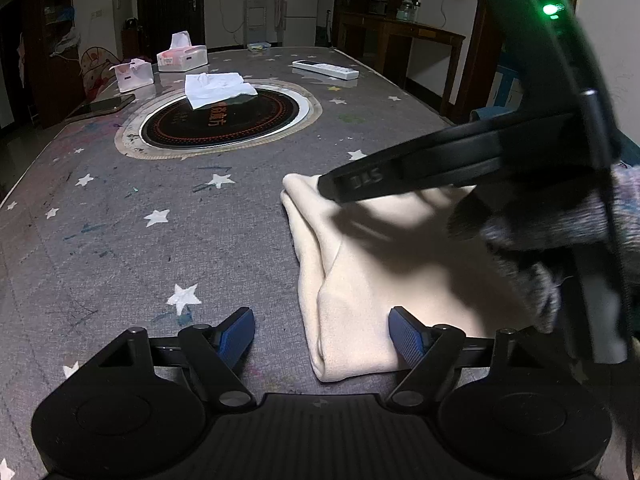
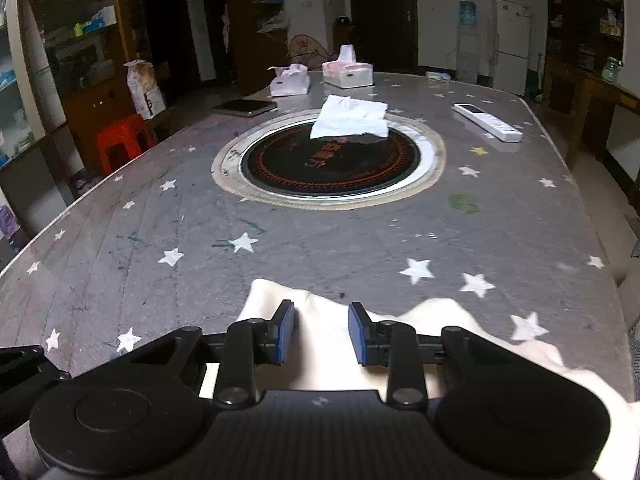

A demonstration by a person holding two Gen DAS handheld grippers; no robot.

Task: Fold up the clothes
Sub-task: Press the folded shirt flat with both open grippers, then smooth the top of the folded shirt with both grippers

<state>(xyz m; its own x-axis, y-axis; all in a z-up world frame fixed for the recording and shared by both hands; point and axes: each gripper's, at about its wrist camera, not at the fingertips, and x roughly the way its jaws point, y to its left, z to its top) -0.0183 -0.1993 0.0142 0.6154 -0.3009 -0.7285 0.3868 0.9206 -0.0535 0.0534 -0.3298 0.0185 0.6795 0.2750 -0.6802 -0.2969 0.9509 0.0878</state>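
Cream fleece garment (image 1: 384, 264) lies bunched in layers on the starred bench (image 1: 160, 200), near its front edge. Your left gripper (image 1: 322, 336) straddles its near corner with jaws spread, gripping nothing; your right gripper (image 2: 321, 332) hovers over the cloth, jaws likewise released, seemingly placed to pinch an edge.

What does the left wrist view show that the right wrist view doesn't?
Left only: the right gripper seen from outside, over the cream garment, with a green light lit. Right only: a red stool and a bag beside the table. Both: the garment, white cloth on the round black hob, tissue boxes, remote.
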